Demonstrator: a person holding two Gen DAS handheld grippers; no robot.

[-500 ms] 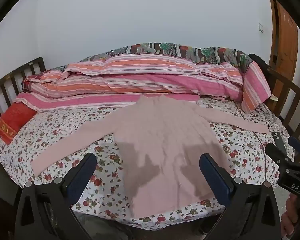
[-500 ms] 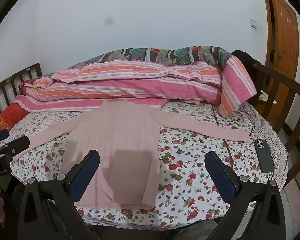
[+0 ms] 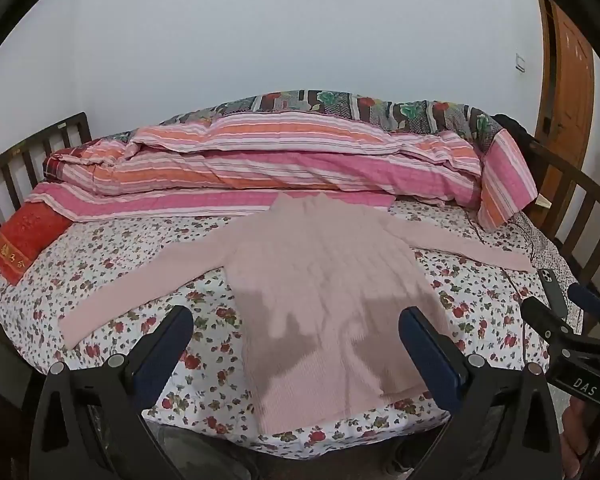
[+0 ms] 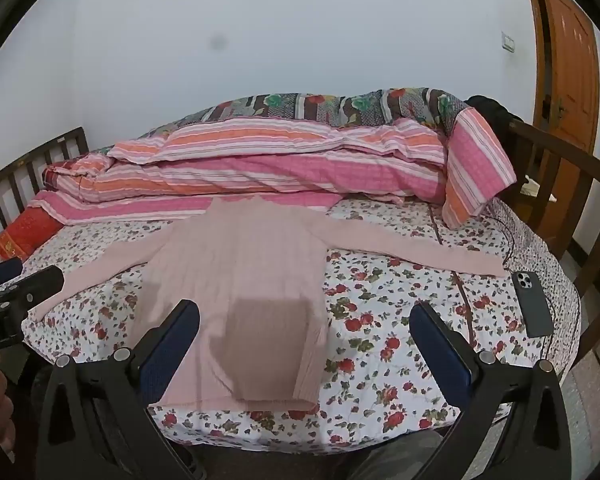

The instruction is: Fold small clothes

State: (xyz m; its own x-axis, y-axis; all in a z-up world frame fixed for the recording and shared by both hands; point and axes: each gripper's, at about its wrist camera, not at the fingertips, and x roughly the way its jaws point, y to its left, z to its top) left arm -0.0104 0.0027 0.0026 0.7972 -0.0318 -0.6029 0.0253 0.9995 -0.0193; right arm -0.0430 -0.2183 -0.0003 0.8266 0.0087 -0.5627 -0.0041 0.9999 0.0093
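**Sweater spread flat, both grippers wide above the near edge**

Sweater point(image 3: 320, 280), pale pink and ribbed, lies face-down or face-up (cannot tell which) on the bed point(image 3: 132, 240), its collar toward the rolled bedding and its hem toward the near edge. Both sleeves stretch straight out to the sides. The left gripper point(image 3: 296, 340) hovers over the lower part of the body, jaws spread wide with nothing between them, the hem showing between the two blue pads. The right gripper point(image 4: 306, 340) also stands wide and empty; in its view the sweater's lower right part and hem lie between the pads, with the right pad over bare sheet. Neither gripper touches the fabric. Shadows of the grippers fall on the sweater's lower half.

The bed carries a white sheet with red flowers. A striped pink and orange quilt point(image 3: 280, 168) is rolled along the far side, with a darker flowered blanket point(image 3: 360, 108) behind it. A red cushion point(image 3: 24, 244) sits at the left end. A dark phone point(image 4: 534, 304) lies near the right sleeve's cuff, beside the brown wooden rail point(image 4: 560, 152). Behind are a plain white wall point(image 4: 300, 40) and an orange wooden door point(image 4: 568, 60).
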